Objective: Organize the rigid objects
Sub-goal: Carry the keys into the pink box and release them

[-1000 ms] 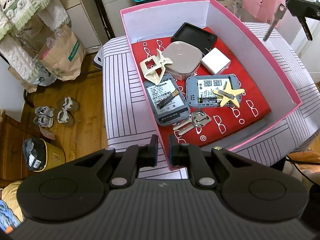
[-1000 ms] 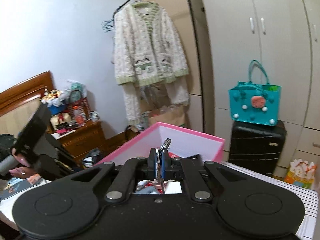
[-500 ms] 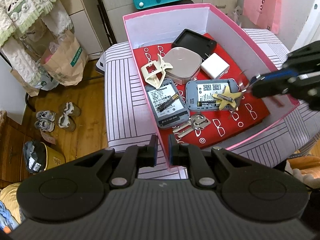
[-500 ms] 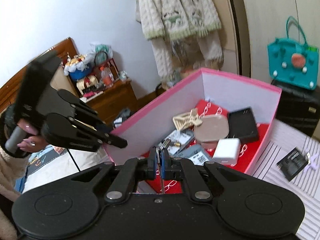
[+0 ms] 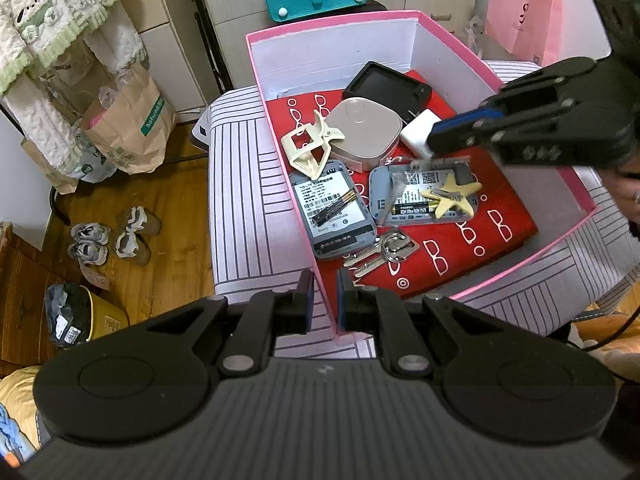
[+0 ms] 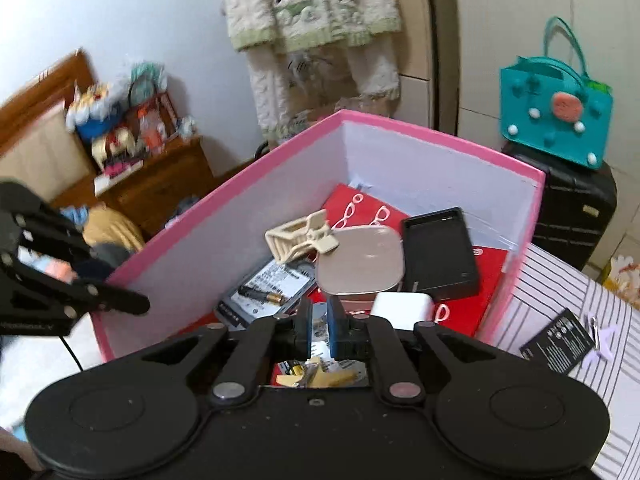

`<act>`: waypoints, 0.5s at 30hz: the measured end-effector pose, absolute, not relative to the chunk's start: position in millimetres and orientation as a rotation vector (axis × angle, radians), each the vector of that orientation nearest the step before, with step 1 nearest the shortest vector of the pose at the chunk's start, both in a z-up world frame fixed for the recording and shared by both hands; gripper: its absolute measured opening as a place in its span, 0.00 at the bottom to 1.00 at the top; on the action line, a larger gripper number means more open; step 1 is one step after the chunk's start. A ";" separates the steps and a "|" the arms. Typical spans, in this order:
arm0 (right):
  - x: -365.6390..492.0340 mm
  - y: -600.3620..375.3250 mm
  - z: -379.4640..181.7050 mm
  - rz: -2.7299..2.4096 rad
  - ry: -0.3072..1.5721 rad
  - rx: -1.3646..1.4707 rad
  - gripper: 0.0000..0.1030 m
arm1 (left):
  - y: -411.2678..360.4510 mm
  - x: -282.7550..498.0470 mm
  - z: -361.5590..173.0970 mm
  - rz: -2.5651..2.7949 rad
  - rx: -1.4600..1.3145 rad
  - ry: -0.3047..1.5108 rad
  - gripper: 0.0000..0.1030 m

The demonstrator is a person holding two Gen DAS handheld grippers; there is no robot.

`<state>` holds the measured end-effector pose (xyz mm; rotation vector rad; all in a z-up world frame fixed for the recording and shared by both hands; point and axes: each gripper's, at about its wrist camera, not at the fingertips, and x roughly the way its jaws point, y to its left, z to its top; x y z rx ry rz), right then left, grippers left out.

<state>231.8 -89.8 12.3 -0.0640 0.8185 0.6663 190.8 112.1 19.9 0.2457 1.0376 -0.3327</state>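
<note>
A pink box (image 5: 436, 36) holds a red cloth, two grey routers, a beige clip (image 5: 308, 150), a beige square case (image 5: 366, 132), a black case, a white charger, a star and a key bunch (image 5: 380, 252). My left gripper (image 5: 322, 304) is shut on the box's near pink wall. My right gripper (image 6: 319, 330) hangs over the box middle with its jaws slightly apart and empty. A blurred key (image 5: 416, 166) lies or falls just below its tips over the right router (image 5: 420, 196).
The box sits on a striped cloth surface (image 5: 240, 200). A black battery (image 6: 558, 340) lies on the cloth outside the box to the right. A teal bag on a black suitcase (image 6: 576, 204) stands behind. Wooden floor with shoes lies to the left.
My right gripper swung down over the box with the key, then its jaws parted and the key left them. The left gripper kept its hold on the box wall.
</note>
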 end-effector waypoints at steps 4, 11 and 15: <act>221.0 -119.2 39.2 0.629 0.757 -0.034 0.20 | 113.2 190.2 19.5 -0.336 0.237 1.031 0.09; 204.8 -186.8 68.7 0.472 0.652 -0.024 0.36 | 118.8 190.0 18.6 -0.330 0.187 1.024 0.09; 214.7 -227.1 55.0 0.417 0.685 0.033 0.42 | 116.7 188.8 18.5 -0.309 0.177 1.027 0.09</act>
